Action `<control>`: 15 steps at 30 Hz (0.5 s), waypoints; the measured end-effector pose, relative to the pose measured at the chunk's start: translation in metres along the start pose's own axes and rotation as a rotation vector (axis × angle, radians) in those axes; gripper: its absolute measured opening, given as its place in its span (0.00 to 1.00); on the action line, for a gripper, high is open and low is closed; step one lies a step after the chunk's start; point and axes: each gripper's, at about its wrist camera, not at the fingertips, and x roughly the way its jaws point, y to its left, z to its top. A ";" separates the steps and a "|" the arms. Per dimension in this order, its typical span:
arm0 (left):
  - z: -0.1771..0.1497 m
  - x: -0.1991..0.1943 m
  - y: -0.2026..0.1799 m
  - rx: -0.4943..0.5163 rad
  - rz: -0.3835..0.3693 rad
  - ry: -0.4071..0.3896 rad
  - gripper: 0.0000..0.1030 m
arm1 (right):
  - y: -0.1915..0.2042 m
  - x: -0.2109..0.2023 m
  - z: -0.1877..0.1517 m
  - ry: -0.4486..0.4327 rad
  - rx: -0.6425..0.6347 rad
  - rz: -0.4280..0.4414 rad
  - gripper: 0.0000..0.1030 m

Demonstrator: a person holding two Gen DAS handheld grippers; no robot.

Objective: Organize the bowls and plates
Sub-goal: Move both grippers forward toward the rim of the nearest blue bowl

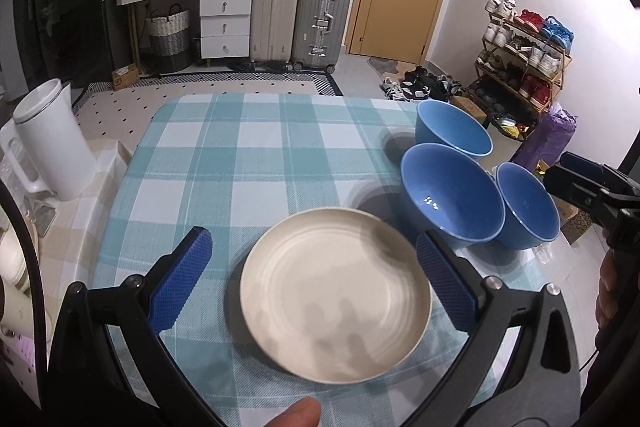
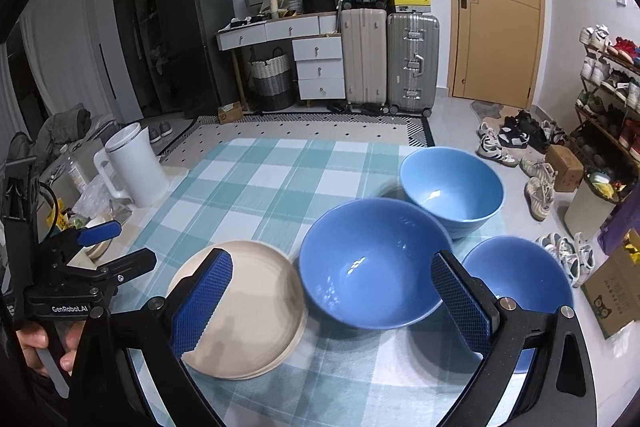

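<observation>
Plates (image 1: 335,297), cream and stacked, sit near the tabletop's (image 1: 240,163) front edge between the wide-open, empty left gripper (image 1: 314,275). The right gripper (image 2: 332,301), also spread and empty, hovers over three blue bowls (image 2: 374,263) grouped along the right edge.

Your left gripper (image 1: 314,267) is hanging wide open over the plates (image 1: 336,295), nothing blocking its jaws. Three bowls (image 2: 374,263) are crowding the cloth's right side, the nearest sitting just beside the plates, leaving no lane between. Your right gripper (image 2: 332,301) is standing open above them. The cloth (image 1: 240,163) is lying bare to the left and far end. A kettle (image 1: 48,139) is bounding the left edge.
</observation>
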 end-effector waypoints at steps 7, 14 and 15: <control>0.020 0.011 -0.015 0.016 -0.022 -0.007 0.99 | -0.018 -0.006 0.017 -0.013 0.014 -0.023 0.99; 0.039 0.023 -0.031 0.035 -0.040 -0.006 0.99 | -0.033 -0.008 0.029 -0.023 0.024 -0.044 0.99; 0.041 0.025 -0.032 0.037 -0.042 -0.006 0.99 | -0.034 -0.008 0.030 -0.025 0.025 -0.048 0.99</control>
